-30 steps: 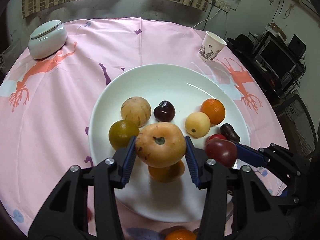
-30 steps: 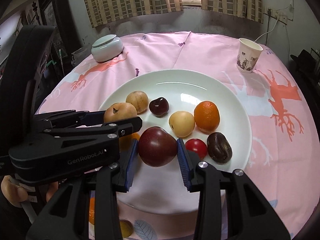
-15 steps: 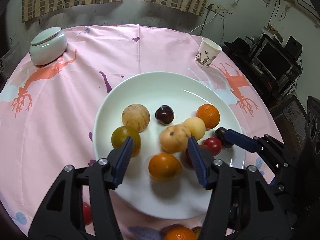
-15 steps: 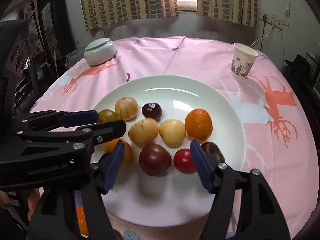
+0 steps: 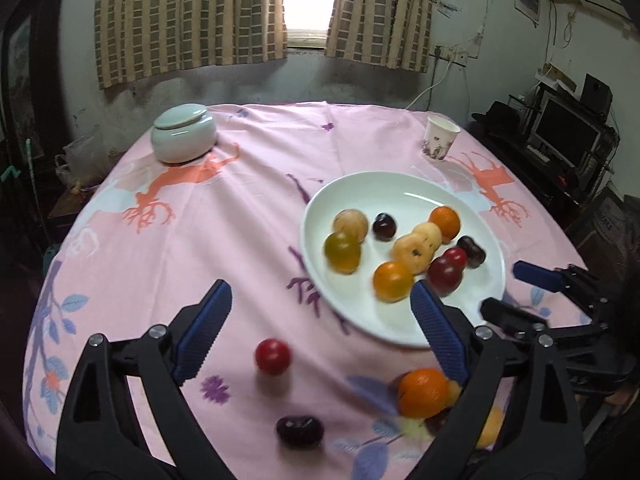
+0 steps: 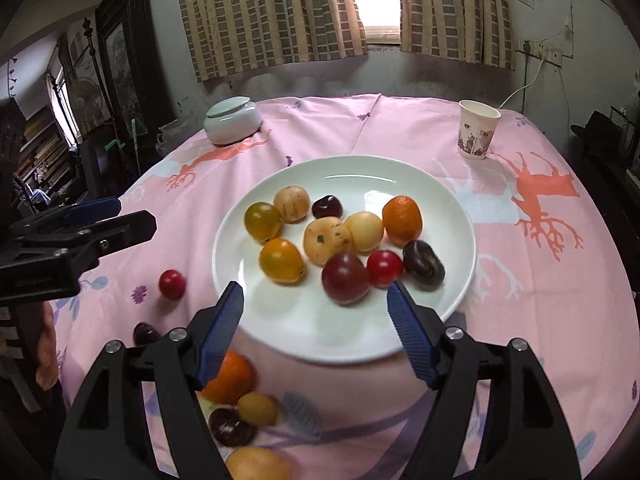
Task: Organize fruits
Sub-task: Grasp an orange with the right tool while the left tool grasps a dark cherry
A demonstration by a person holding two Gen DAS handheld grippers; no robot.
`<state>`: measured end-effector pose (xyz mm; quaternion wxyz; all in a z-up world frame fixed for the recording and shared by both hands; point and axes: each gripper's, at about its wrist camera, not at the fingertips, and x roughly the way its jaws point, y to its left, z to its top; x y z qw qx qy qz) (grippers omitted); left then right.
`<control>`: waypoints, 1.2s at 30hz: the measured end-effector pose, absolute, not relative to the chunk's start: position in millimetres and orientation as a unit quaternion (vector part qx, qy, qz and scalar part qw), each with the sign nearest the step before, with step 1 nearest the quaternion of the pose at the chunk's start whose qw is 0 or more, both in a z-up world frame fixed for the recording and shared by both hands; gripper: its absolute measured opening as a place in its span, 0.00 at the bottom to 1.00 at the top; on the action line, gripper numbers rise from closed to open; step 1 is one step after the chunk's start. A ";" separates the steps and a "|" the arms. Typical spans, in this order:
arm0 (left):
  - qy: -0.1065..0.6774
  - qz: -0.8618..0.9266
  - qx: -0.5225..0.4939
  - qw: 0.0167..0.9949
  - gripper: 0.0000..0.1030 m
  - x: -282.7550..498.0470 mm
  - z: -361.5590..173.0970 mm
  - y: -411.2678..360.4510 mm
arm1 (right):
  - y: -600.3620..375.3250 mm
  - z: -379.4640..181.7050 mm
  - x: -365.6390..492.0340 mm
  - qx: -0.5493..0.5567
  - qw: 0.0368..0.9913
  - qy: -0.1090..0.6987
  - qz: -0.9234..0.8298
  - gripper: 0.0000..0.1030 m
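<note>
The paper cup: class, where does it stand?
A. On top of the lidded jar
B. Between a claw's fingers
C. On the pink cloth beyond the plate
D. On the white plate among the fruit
C: the paper cup stands upright on the pink cloth, beyond the white plate.

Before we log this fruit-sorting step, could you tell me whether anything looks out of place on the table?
Yes. Several fruits lie loose on the tablecloth instead of on the white plate: a red cherry tomato, a dark plum, an orange and a few more at the near edge. Nothing looks spilled or damaged.
</note>
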<state>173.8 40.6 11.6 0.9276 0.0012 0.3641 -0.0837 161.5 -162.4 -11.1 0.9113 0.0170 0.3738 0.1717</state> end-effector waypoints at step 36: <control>0.439 -0.058 -0.002 0.896 0.92 113.9 -53.5 79.8 | -107.0 -30.9 125.4 -0.014 0.874 0.426 0.234 0.41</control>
